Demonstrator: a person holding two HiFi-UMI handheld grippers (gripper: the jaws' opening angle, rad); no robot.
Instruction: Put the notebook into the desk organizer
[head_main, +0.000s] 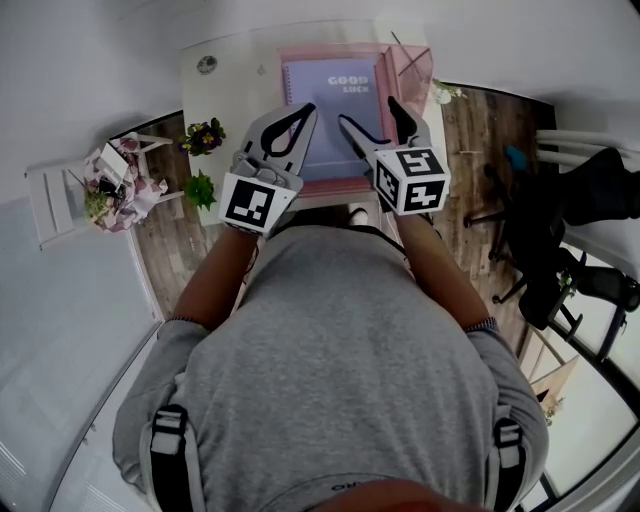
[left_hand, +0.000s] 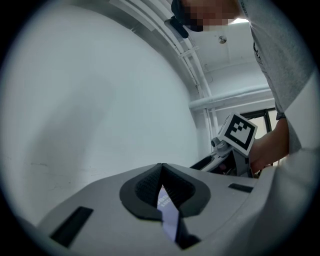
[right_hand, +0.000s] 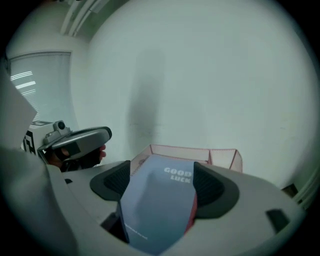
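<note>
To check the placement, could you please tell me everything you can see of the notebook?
The notebook is lavender, its smooth cover printed GOOD LUCK in white. Closed, it lies flat, face up, in the wide left compartment of the pink mesh organizer. The open right claw straddles its near end without gripping it; the shut left claw sits over its left edge, contact unclear.

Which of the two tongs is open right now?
The right tongs: its jaws stand wide apart, with the GOOD LUCK notebook showing between them. The left tongs has its tips together.
</note>
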